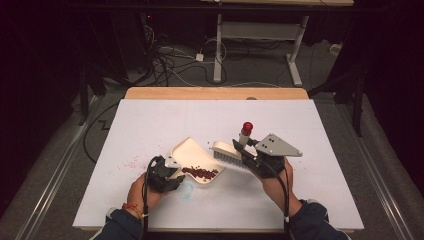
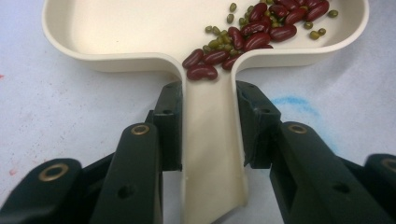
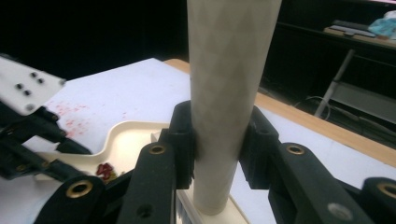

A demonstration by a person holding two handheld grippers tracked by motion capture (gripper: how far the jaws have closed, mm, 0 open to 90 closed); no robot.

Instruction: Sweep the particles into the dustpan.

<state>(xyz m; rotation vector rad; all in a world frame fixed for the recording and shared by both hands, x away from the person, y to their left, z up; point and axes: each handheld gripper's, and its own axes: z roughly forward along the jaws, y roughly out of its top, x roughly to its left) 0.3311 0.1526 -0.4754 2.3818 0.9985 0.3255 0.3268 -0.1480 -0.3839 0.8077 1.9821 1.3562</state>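
Observation:
A cream dustpan lies mid-table, with red kidney beans and small green beans heaped toward its handle side. My left gripper is shut on the pan's flat handle, one jaw on each side. Just right of the pan is a cream brush, bristles down, its red-tipped handle pointing up and away. My right gripper is shut on that handle. In the right gripper view the dustpan and the left gripper sit at lower left.
Red specks stain the white tabletop left of the pan. A blue smear marks the sheet near the left hand. The wooden far edge borders the sheet. Beyond it are desk legs and floor cables.

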